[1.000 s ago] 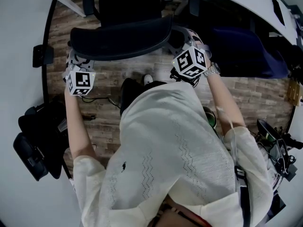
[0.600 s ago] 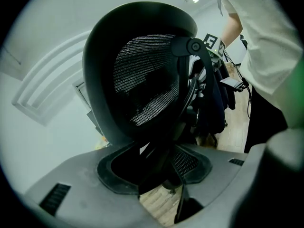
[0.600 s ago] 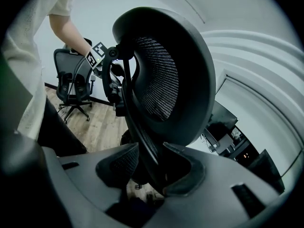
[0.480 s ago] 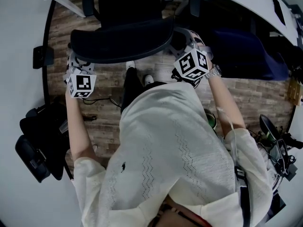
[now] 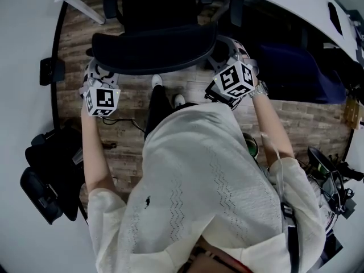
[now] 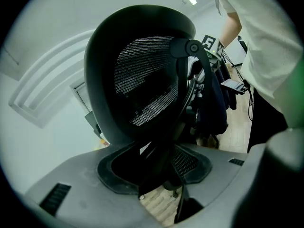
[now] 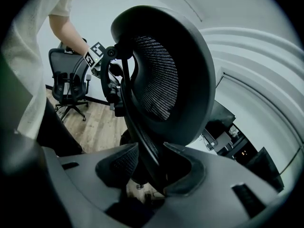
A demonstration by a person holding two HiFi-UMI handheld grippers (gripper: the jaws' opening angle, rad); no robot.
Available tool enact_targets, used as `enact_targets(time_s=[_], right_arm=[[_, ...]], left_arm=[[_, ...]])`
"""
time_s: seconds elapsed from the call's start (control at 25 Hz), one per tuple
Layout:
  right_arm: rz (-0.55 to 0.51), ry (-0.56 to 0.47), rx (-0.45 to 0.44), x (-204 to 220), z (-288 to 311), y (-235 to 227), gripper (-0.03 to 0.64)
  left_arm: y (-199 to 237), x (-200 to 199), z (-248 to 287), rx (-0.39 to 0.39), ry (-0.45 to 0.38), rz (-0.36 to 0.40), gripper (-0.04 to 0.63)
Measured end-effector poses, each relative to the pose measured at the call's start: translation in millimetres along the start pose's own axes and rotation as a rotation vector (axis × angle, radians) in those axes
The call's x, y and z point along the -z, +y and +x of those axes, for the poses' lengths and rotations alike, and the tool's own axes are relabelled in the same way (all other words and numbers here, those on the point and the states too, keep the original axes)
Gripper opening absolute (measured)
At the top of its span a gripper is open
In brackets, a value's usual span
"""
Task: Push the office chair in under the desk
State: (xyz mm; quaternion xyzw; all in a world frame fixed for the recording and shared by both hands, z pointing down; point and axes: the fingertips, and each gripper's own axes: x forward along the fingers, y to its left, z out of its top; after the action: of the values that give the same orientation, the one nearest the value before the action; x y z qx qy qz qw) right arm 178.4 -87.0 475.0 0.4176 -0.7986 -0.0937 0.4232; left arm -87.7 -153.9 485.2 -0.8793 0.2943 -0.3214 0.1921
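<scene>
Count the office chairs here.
2. One black mesh-back office chair, clamped by left gripper and right gripper; another black wheeled chair beyond the left gripper. More may be hidden.

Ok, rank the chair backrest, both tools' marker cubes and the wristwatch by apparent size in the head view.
Largest: chair backrest.
Then left tool's cube and right tool's cube, near alike, so unranked.
Smallest: wristwatch.

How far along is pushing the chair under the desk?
Done: the left claw and right claw are each clamped on a side edge of the chair backrest. In hand: the push, with the armrests about level with the desk edge. Left: the backrest stands out over the floor, so the chair likely needs more travel before release.
</scene>
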Motion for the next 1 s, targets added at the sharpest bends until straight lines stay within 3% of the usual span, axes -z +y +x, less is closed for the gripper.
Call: enact_targets(time_s=[0.56,1.0], right_arm=[[0.016,-0.045,-0.005,-6.0,28.8,-29.6,0.164],[0.051,-0.001,0.012,-2.8,54.1,-60.6,0.169]], left_arm=[[36.6,2.0,39.7,0.058,-0.002,0.024,0.193],[61.9,-2.7,72.2,0.136,-0.036,-0.005,0.187]])
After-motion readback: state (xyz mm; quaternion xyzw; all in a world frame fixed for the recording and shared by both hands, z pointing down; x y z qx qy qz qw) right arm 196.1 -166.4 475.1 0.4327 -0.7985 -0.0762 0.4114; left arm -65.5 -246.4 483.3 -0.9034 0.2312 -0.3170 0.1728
